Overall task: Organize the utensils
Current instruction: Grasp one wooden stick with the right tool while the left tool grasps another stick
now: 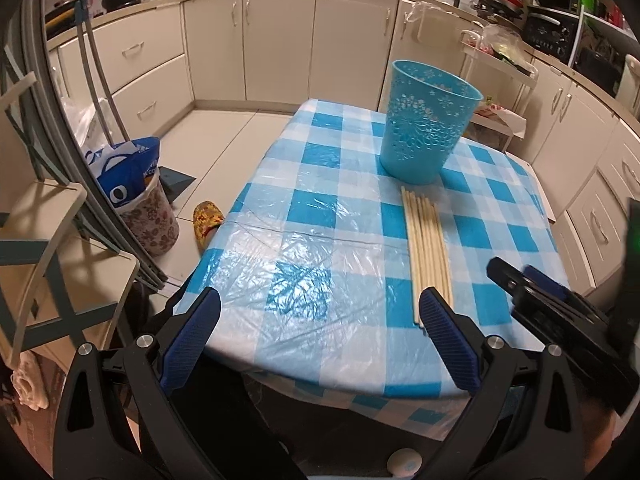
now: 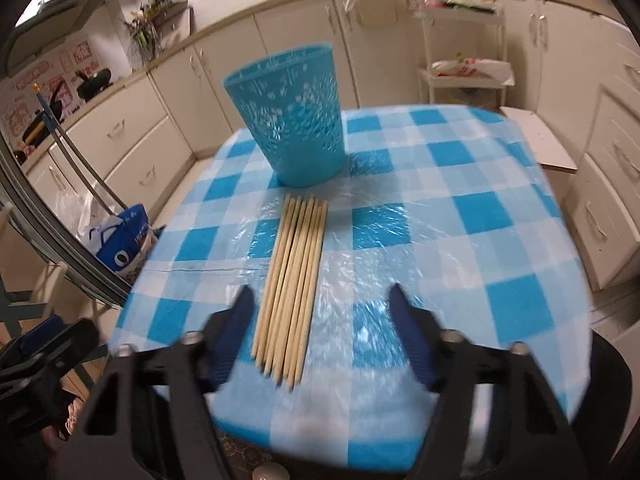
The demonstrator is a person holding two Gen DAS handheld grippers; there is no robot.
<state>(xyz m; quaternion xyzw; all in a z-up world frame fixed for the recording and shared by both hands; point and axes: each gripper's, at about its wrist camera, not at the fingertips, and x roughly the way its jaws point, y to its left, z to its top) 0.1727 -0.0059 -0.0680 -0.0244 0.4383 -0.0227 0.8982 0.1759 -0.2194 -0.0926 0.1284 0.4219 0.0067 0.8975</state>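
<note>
Leftmost in the left wrist view: a pale folding stool [image 1: 60, 248] at the frame's left edge, a floral-patterned bin [image 1: 150, 220] holding a blue and white bag [image 1: 124, 176] just right of it, and a yellow patterned slipper [image 1: 206, 222] on the tiled floor beside the table's left corner. Centre and right: blue-and-white checked tablecloth [image 1: 304, 216] under clear plastic, filling the middle of the frame. Left gripper [image 1: 320, 320] at the bottom, fingers spread wide, nothing between them but bare cloth; right-hand blue pad [image 1: 448, 336] overlapping the near ends of the chopsticks [image 1: 428, 248] in the picture, contact not clear. Chopsticks lying flat side by side as a tidy bundle, right of centre, far tips pointing toward the turquoise perforated cup [image 1: 424, 124], upright in the upper right of centre, close behind those tips. Further right, dark and partly cut off near the lower right edge: the right gripper [image 1: 516, 280].

Over in the right wrist view, blurred: bag at lower left, cup [image 2: 292, 120] upright at upper centre, chopsticks [image 2: 292, 280] directly below it, running down to the frame's lower middle. Right gripper [image 2: 320, 328] at the bottom, fingers apart at a moderate gap, near ends of the bundle sitting between them toward the left finger [image 2: 236, 328], pads not pressing on the sticks. Cream cabinets [image 2: 612, 208] along the right edge.
</note>
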